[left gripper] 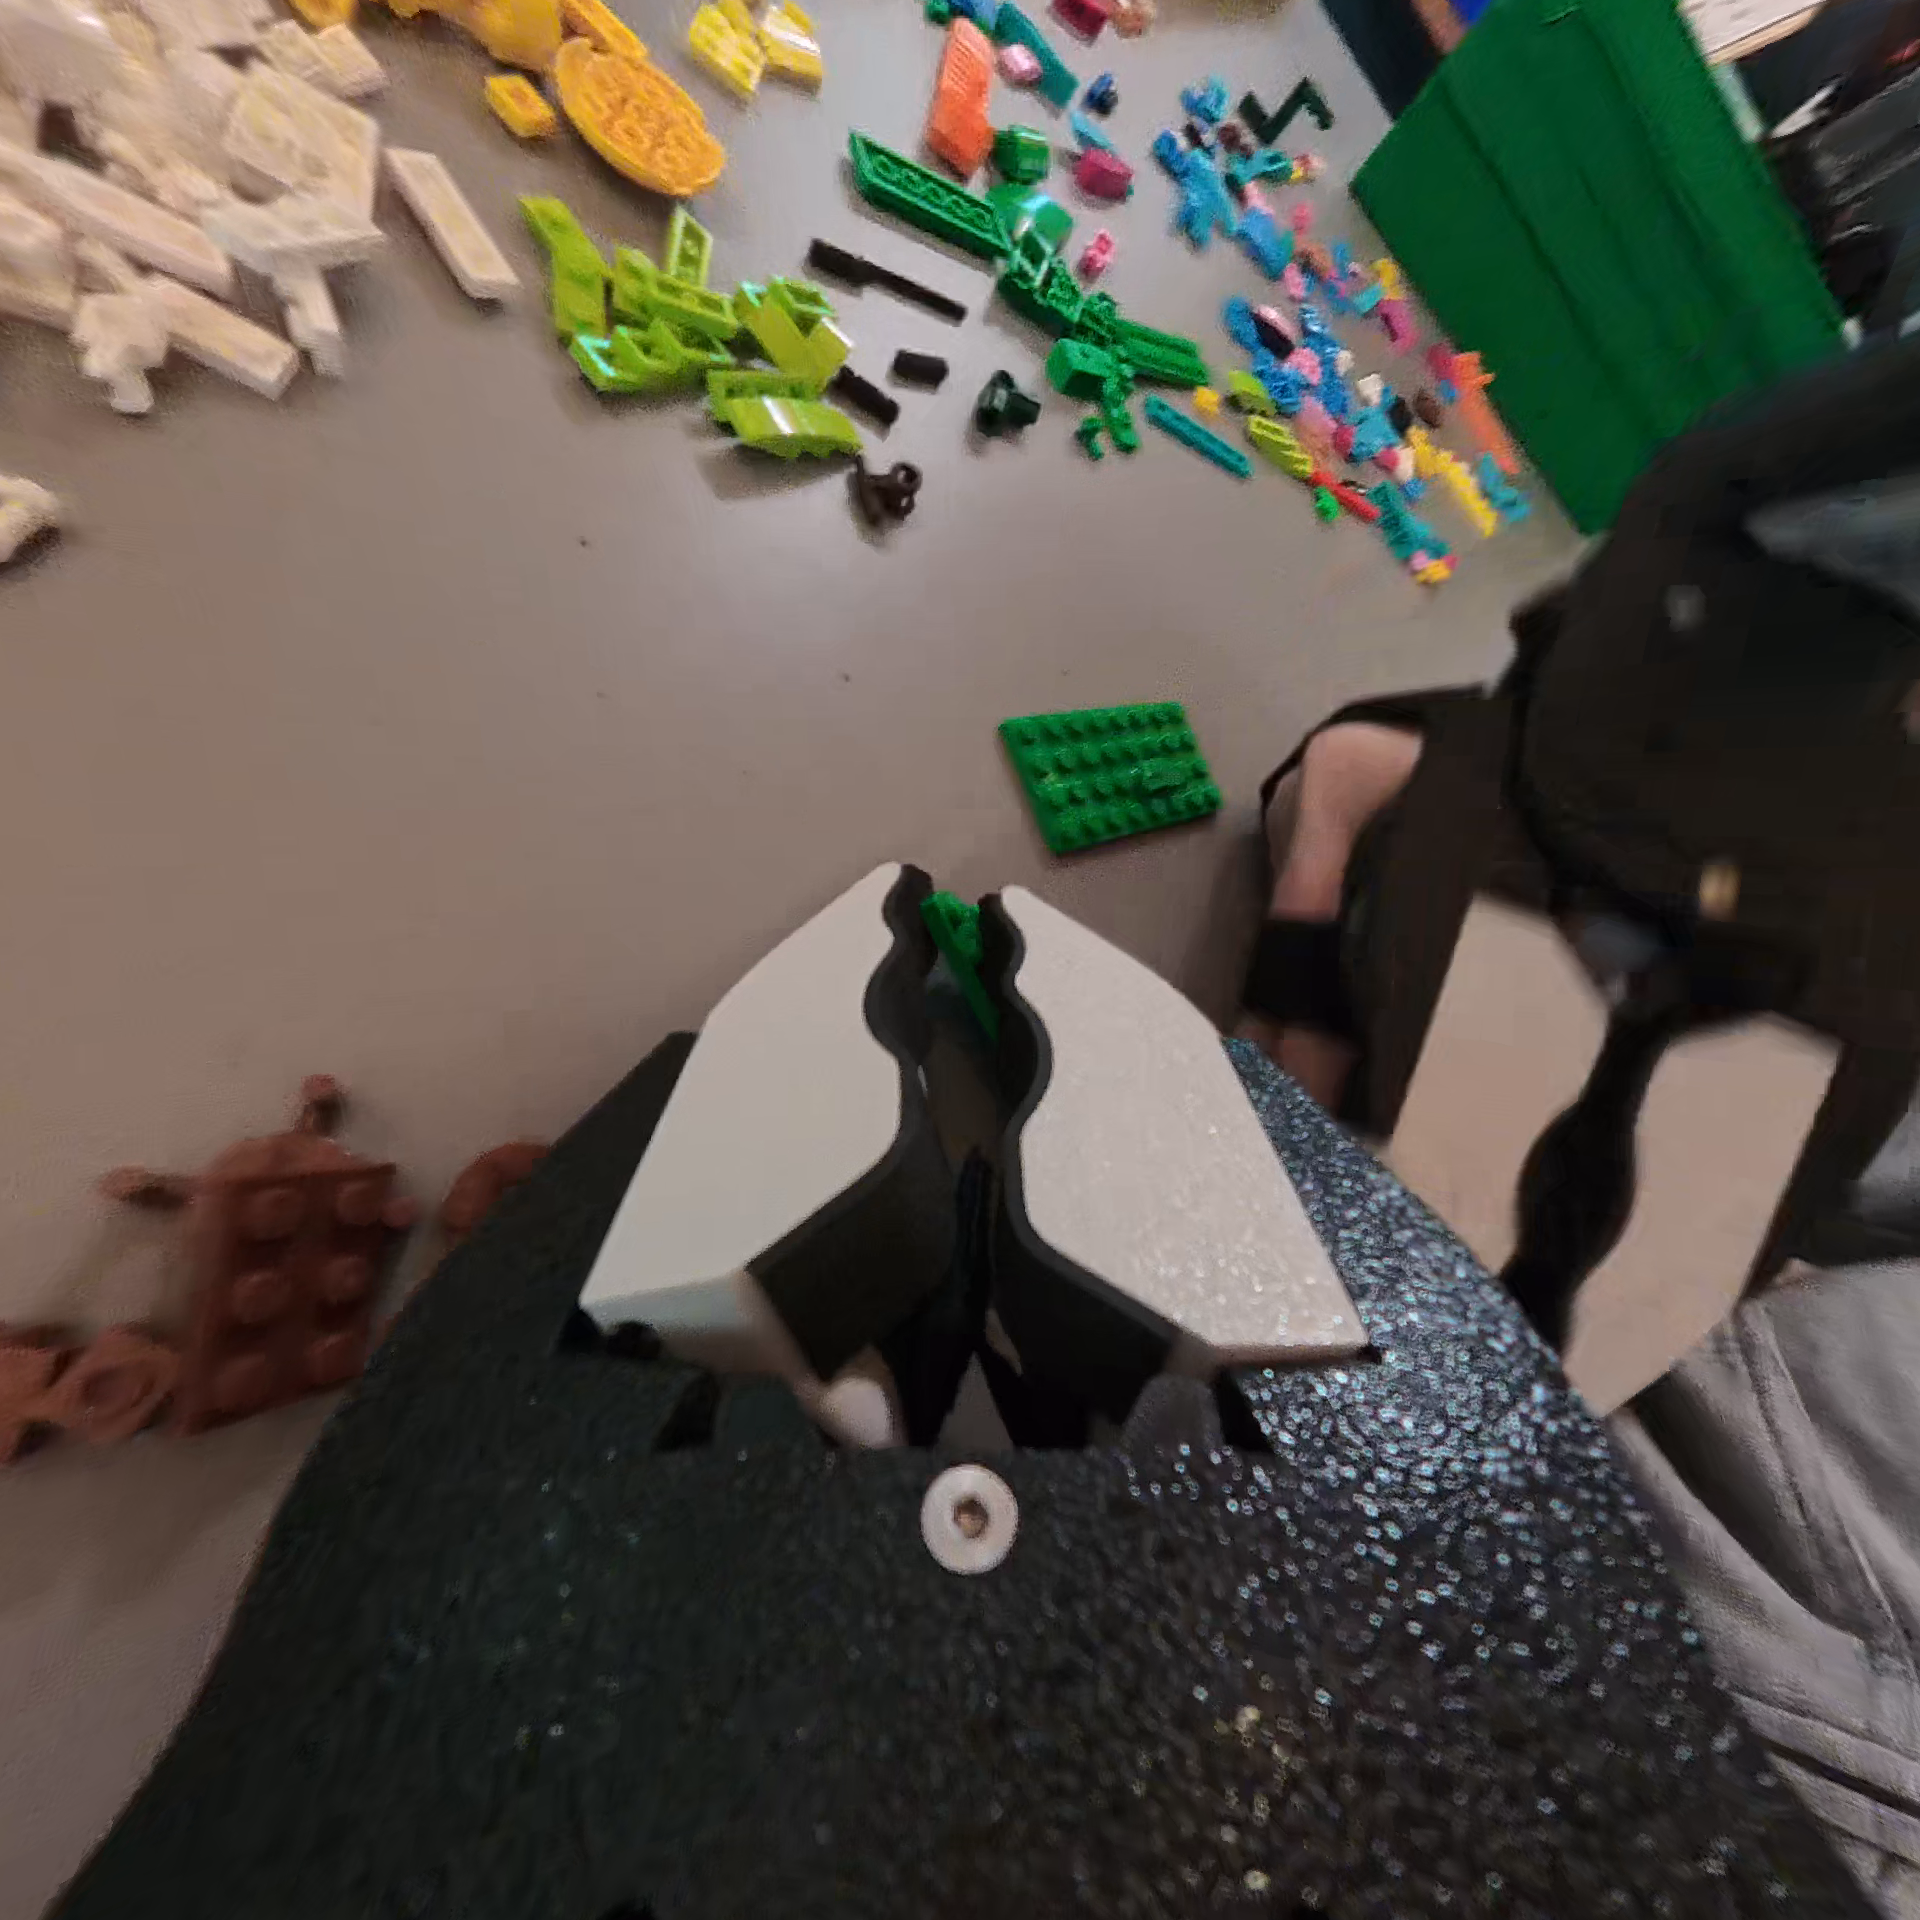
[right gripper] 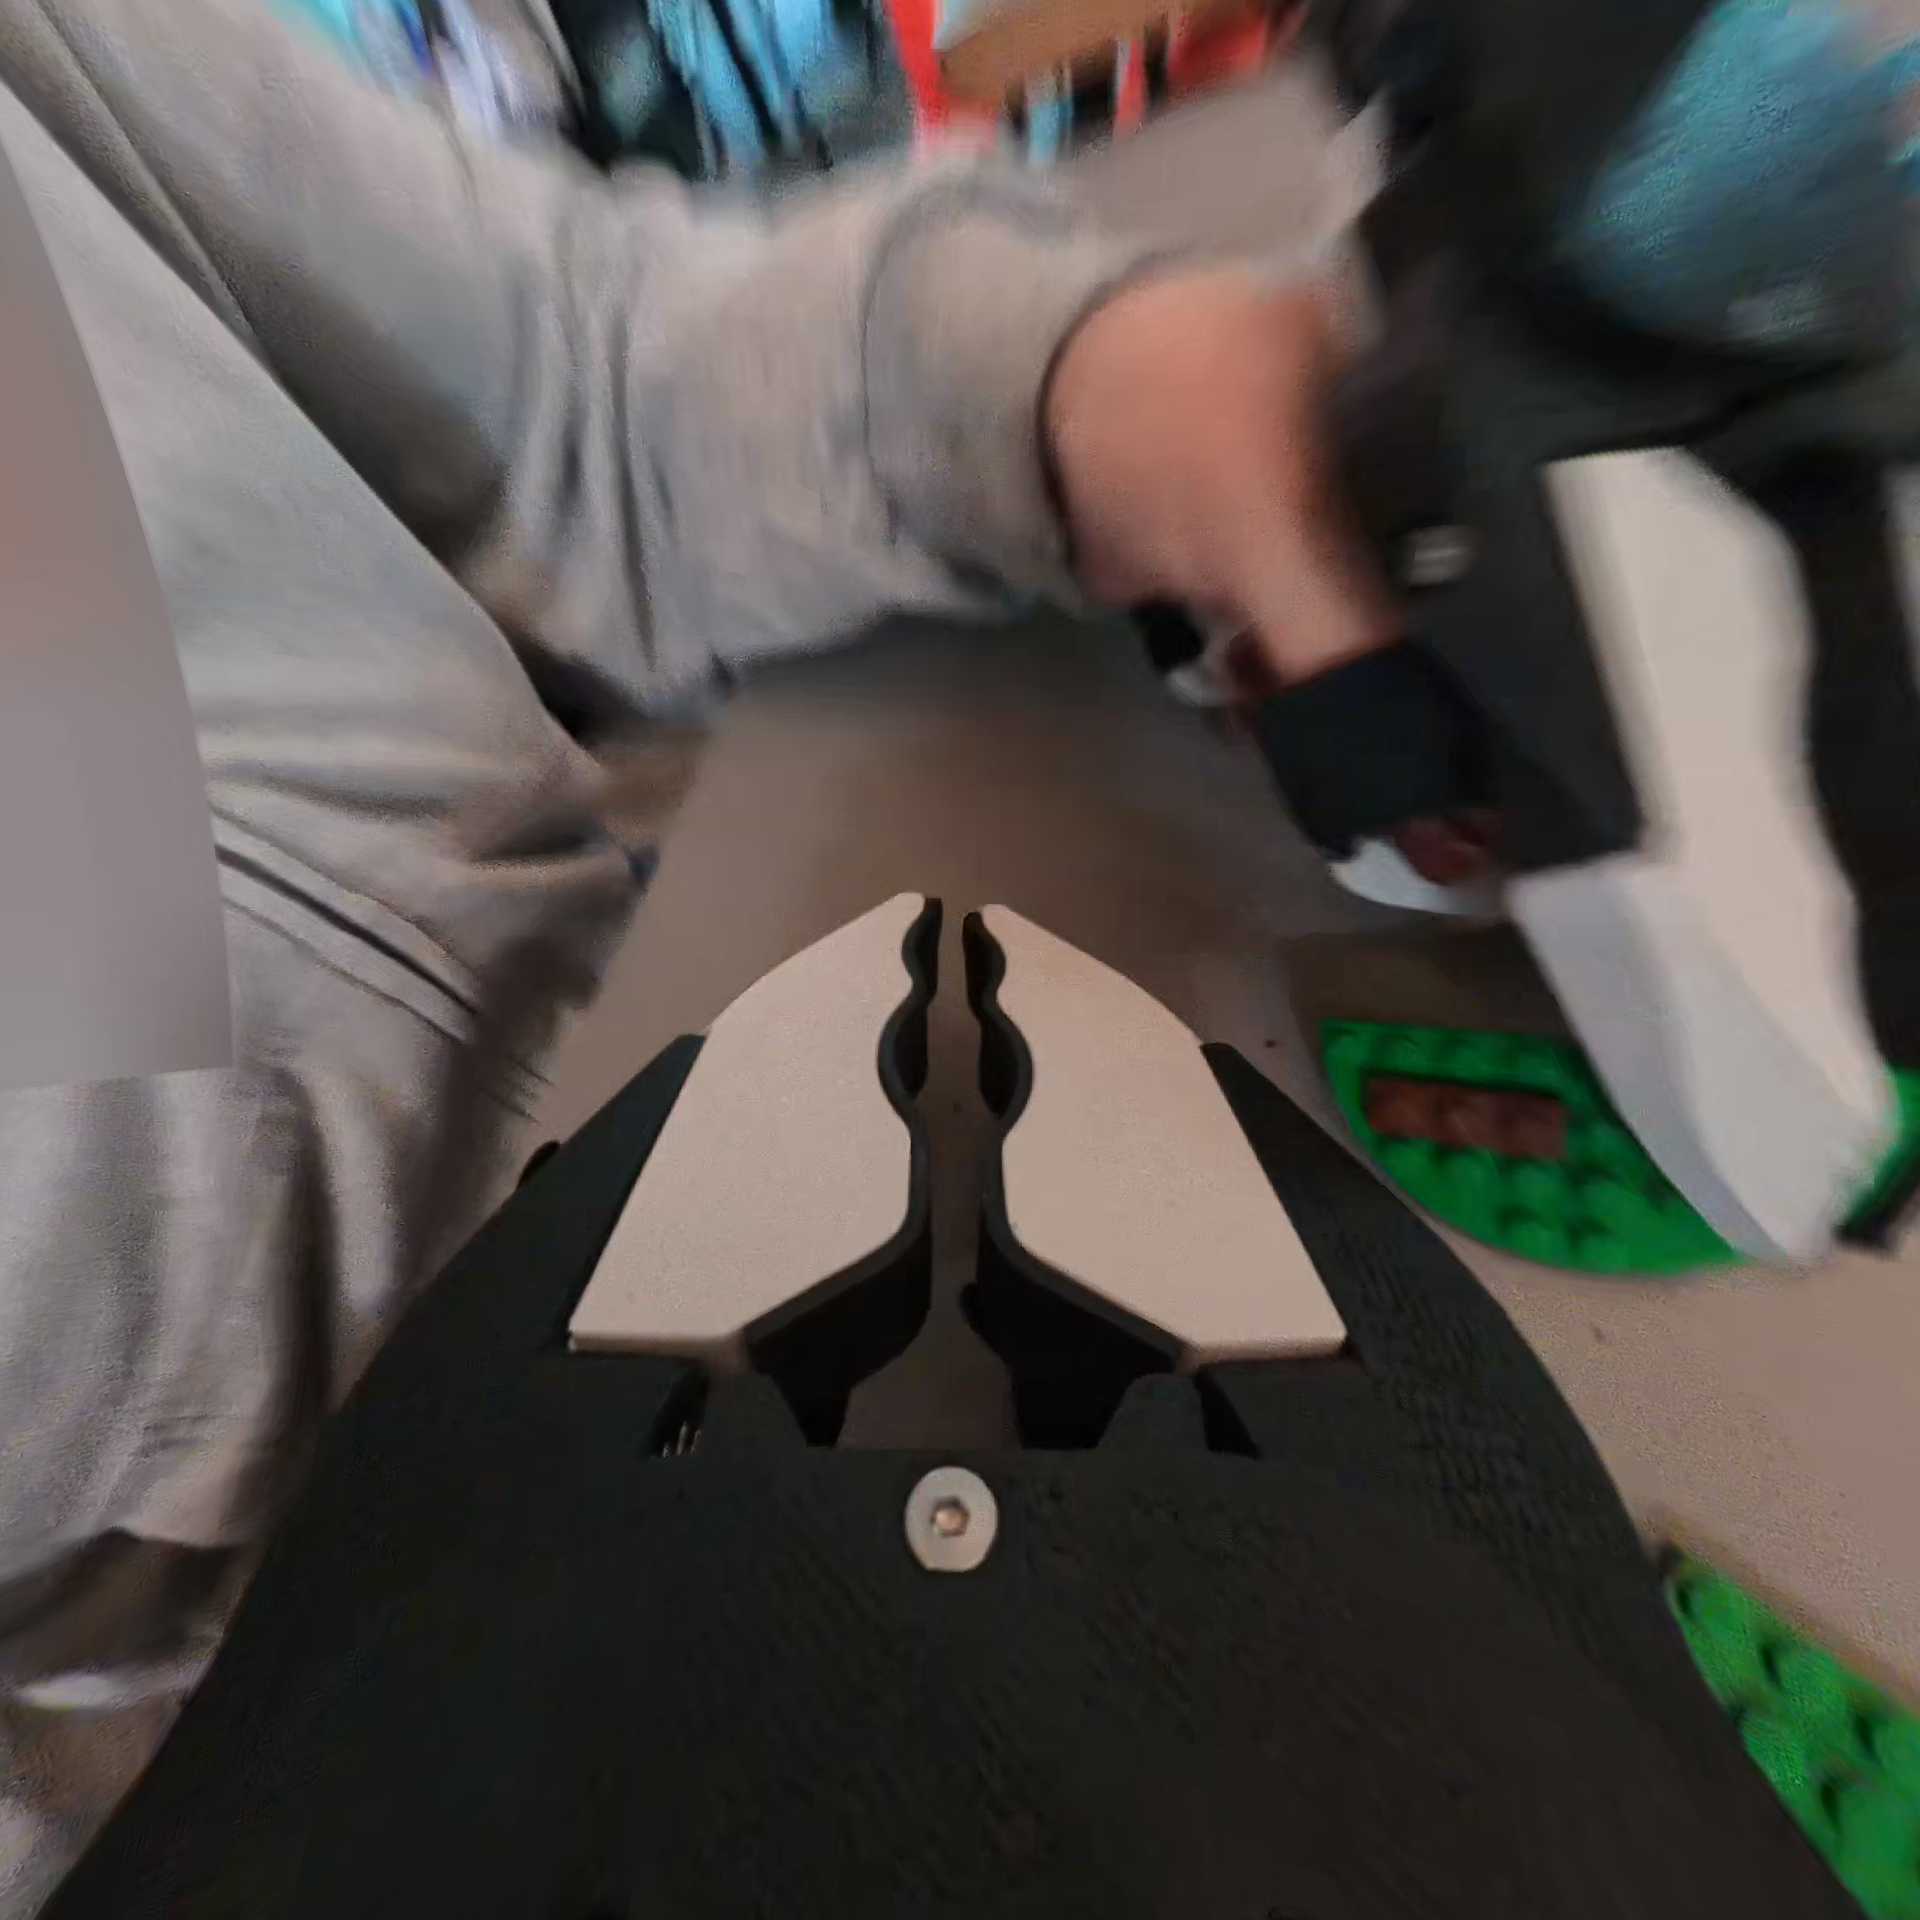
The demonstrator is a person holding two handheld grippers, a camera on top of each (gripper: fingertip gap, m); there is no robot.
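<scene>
The left hand-held gripper is nearly closed, both pads pressing a small green brick piece that stands edge-up between them. A green studded plate lies flat on the grey desk at 1 o'clock from its tips. The right hand-held gripper holds nothing, its fingertips a narrow slit apart above the desk; another green plate lies at 3 o'clock.
</scene>
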